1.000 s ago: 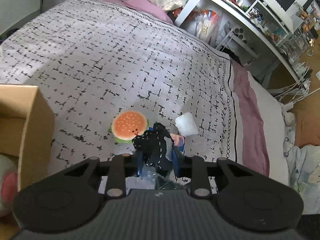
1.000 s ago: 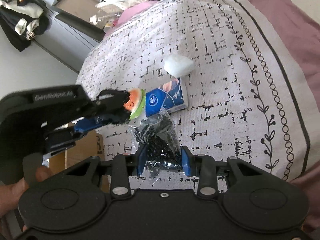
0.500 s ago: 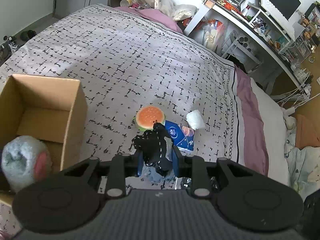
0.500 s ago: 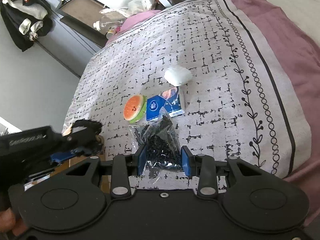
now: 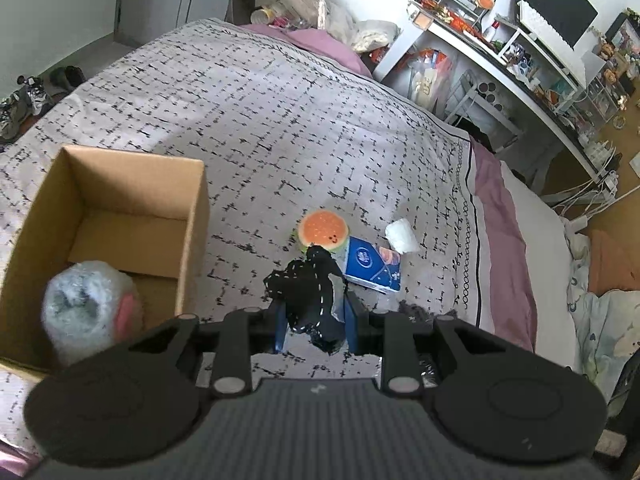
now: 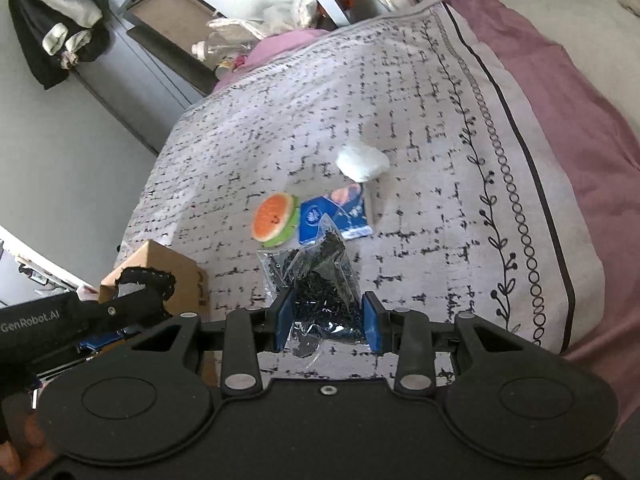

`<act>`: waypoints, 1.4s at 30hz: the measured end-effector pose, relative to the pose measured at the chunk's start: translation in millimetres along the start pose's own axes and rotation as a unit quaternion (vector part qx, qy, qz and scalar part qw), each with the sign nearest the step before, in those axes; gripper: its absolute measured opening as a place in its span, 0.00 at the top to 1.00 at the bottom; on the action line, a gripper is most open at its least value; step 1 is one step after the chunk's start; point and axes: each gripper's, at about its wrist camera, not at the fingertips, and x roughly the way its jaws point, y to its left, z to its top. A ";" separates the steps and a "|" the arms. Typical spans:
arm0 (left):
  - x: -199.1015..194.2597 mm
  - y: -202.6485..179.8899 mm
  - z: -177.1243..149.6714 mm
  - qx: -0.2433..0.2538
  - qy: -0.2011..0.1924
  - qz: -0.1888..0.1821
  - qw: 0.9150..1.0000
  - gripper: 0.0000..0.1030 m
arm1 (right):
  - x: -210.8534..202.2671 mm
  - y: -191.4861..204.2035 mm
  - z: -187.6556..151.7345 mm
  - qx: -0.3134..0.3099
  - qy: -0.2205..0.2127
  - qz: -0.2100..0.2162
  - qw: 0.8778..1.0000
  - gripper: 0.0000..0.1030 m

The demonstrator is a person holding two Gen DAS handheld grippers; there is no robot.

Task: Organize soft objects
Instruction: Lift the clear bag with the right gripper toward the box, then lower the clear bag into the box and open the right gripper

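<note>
My left gripper (image 5: 316, 326) is shut on a black fabric piece with white stitching (image 5: 310, 292), held above the bed to the right of an open cardboard box (image 5: 120, 200). A bubble-wrapped bundle (image 5: 86, 312) lies in the box. My right gripper (image 6: 326, 322) is shut on a clear bag of black bits (image 6: 316, 280). On the bedspread lie a burger-shaped plush (image 5: 323, 231), a blue tissue pack (image 5: 370, 266) and a white wad (image 5: 402, 235). They also show in the right wrist view: plush (image 6: 275, 220), pack (image 6: 336, 216), wad (image 6: 362, 160).
The patterned bedspread (image 5: 260, 120) covers the bed; its right edge drops to a purple sheet (image 5: 504, 220). A cluttered white desk (image 5: 520, 52) stands beyond. The left gripper (image 6: 80, 316) and the box (image 6: 168, 272) show at the lower left of the right wrist view.
My left gripper has risen and drawn back to the left with the black fabric, bringing the whole box into view. My right gripper has lifted with the bag.
</note>
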 end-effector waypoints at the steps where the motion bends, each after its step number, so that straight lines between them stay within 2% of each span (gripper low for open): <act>1: -2.6 2.1 0.3 0.000 -0.002 0.000 1.000 0.73 | -1.8 3.2 0.8 -0.002 -0.003 -0.001 1.000 0.65; 9: -22.5 31.1 4.8 -0.012 -0.015 0.007 1.000 0.73 | -16.6 37.3 6.0 -0.033 -0.029 0.001 0.999 0.65; 18: -37.8 68.7 12.5 -0.037 -0.030 0.015 0.999 0.73 | -14.3 77.6 5.3 -0.059 -0.031 0.010 0.998 0.65; 31: -32.8 99.5 0.3 -0.052 -0.004 0.002 0.999 0.70 | -4.6 130.8 -0.2 -0.090 -0.026 0.024 0.995 0.65; 36: -23.6 110.6 -5.3 -0.067 0.024 0.009 0.997 0.66 | 4.0 149.1 -5.7 -0.097 -0.016 0.026 0.995 0.65; 39: -21.8 120.9 -8.9 -0.087 0.031 -0.011 0.996 0.60 | 10.2 159.1 -9.0 -0.101 -0.011 0.026 0.995 0.65; 42: -22.2 127.6 -10.0 -0.093 0.033 -0.009 0.995 0.57 | 16.8 167.5 -12.9 -0.104 -0.005 0.027 0.994 0.65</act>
